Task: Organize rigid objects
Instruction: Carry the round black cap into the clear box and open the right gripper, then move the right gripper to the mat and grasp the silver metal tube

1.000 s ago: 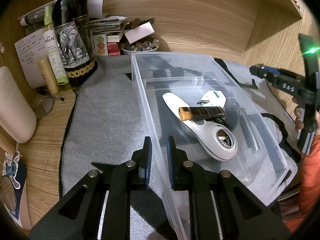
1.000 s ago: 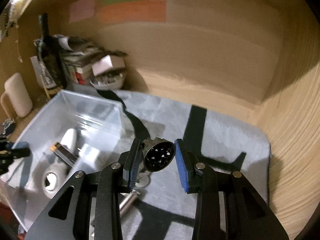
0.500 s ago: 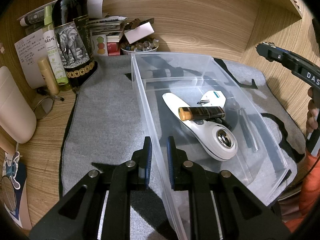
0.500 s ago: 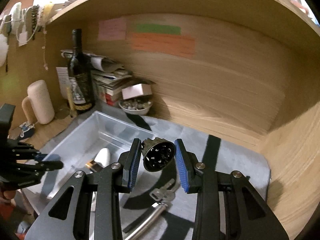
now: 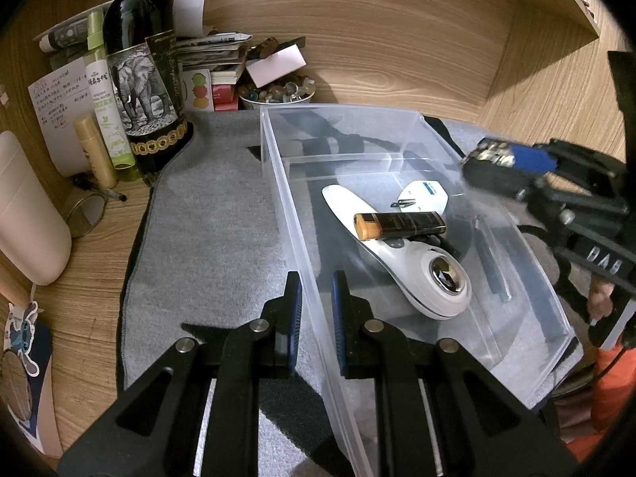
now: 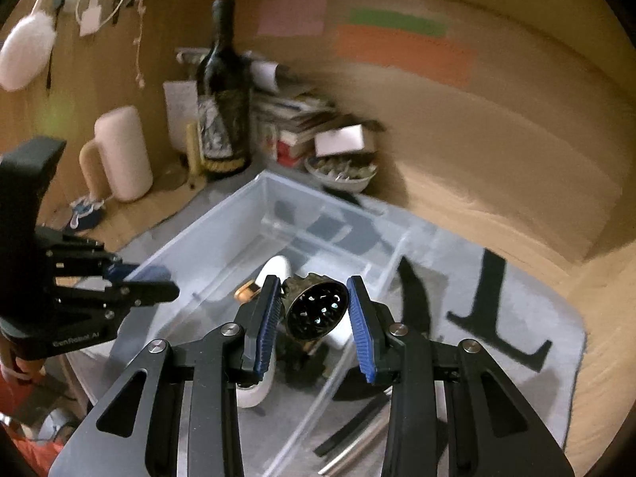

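A clear plastic bin (image 5: 274, 167) sits on a grey mat. It holds a white handheld device (image 5: 413, 266), a dark tube with an orange cap (image 5: 397, 224), a small white plug (image 5: 423, 192) and a thin clear stick (image 5: 493, 262). My left gripper (image 5: 317, 310) is shut on the bin's near left wall. My right gripper (image 6: 314, 314) is shut on a dark round perforated metal piece (image 6: 316, 312) and holds it above the bin's right side; it also shows in the left wrist view (image 5: 508, 163).
A wine bottle with an elephant label (image 5: 143, 91), small bottles, papers and a bowl of trinkets (image 5: 278, 93) crowd the back left corner. A cream mug (image 6: 119, 151) stands at the left. A metal rod (image 6: 357, 449) lies on the mat right of the bin.
My right gripper has carried the round metal piece left and forward, from over the mat to over the bin. The left gripper and the bin have not moved.
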A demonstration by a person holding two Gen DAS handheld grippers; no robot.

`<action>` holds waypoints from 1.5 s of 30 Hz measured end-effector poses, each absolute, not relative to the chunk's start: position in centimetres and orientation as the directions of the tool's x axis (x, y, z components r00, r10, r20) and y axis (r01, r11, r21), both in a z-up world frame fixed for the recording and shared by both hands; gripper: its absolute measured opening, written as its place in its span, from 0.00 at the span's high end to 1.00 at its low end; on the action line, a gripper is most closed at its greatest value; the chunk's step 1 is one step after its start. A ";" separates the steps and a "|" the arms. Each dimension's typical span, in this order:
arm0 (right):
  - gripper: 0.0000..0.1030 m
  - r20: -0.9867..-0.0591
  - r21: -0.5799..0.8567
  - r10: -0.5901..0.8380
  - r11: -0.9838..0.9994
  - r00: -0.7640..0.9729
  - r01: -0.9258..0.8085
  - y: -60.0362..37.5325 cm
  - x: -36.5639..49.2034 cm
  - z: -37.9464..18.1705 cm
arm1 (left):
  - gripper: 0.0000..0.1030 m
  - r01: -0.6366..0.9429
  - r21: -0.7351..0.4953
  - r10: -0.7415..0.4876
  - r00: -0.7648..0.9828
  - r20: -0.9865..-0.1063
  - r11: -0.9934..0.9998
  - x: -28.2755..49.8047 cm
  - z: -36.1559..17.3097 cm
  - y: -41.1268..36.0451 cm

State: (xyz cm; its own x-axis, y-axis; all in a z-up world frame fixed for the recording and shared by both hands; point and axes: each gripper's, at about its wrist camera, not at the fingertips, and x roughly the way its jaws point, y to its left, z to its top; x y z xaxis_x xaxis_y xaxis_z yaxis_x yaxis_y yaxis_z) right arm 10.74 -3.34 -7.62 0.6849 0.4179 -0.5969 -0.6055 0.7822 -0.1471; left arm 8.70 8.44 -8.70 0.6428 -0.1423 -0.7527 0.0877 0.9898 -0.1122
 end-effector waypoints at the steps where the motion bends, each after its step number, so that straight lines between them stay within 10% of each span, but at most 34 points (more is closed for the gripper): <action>1: 0.70 -0.604 -0.147 0.417 0.779 0.679 -0.609 -3.2 10.7 -7.9 | 0.86 0.088 -0.112 -0.143 0.643 -0.753 0.990 8.7 -8.7 8.4; 18: 0.68 -0.694 -0.131 0.394 0.754 0.603 -0.643 -1.6 11.9 -10.1 | 0.87 0.089 -0.112 -0.143 0.643 -0.753 0.990 8.8 -8.7 8.3; 33: 0.37 -0.590 -0.160 0.397 0.795 0.703 -0.584 -3.5 10.5 -6.9 | 0.87 0.088 -0.112 -0.142 0.643 -0.753 0.990 8.8 -8.7 8.3; 45: 0.32 -0.494 -0.178 0.333 0.865 0.803 -0.468 -8.4 9.7 -3.8 | 0.87 0.088 -0.112 -0.142 0.643 -0.752 0.990 8.7 -8.7 8.3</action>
